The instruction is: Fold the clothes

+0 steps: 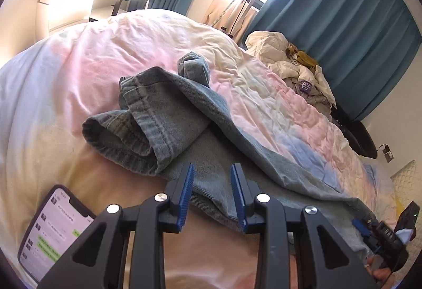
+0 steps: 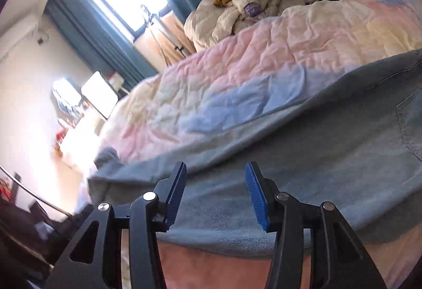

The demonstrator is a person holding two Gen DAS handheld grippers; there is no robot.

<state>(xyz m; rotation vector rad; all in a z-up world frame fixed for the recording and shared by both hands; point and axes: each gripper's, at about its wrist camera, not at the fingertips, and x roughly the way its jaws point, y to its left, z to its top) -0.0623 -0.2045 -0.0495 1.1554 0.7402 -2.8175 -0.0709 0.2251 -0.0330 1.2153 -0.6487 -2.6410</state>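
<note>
Jeans [image 1: 200,114] sprawled across pastel quilt [image 1: 79,62], hems bunched, left gripper [image 1: 212,194] and right gripper [image 2: 215,192] both spread wide above the jeans' near edge, phone [image 1: 50,231] beside the jeans partly hidden, clothes pile [image 1: 295,64] beyond.
</note>
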